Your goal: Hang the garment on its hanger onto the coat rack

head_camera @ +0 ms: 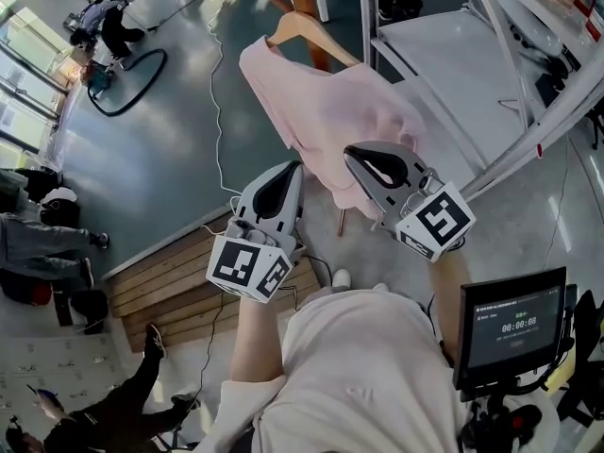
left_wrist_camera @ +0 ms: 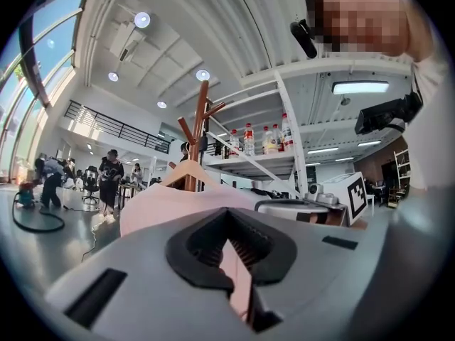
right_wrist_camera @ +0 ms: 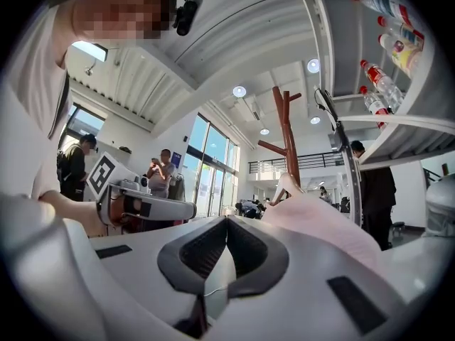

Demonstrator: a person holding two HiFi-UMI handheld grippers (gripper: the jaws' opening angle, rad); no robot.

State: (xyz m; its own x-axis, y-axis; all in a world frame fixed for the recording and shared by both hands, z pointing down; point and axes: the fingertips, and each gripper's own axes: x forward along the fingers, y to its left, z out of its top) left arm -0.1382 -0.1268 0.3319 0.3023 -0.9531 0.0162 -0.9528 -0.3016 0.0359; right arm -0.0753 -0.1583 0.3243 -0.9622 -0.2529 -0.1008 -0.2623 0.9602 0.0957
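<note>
1. The hook of the pale wooden hanger (head_camera: 330,42) cannot be made out in any view. It sits right against the brown wooden coat rack (left_wrist_camera: 197,141), so I cannot tell whether it rests on a peg.
2. In the head view the frame's upper edge cuts off the rack's top. The cloth covers most of its post.
3. The soft pink garment (head_camera: 330,111) is on the hanger, on the person's side of the rack. It stretches from the rack down to both grippers, and its lower hem is bunched and partly hidden behind them.
4. The left gripper (head_camera: 295,168) has a smooth grey plastic shell and ribbed black pads. It sits at the hem end farthest from the rack, with its jaws pressed together on a thin strip of pink cloth.
5. The right gripper (head_camera: 351,154) is beside it, slightly nearer the rack, and its jaws meet at the tips. The cloth lies over its outer side. Whether any fold is nipped at the tips is hard to make out, since the gap behind them shows only something pale.
6. White metal shelving (head_camera: 425,45) stands beside the rack. The plastic bottles (left_wrist_camera: 249,139) on it are too small to read.
7. The rack is round-posted, with angled pegs of glossy reddish wood.
</note>
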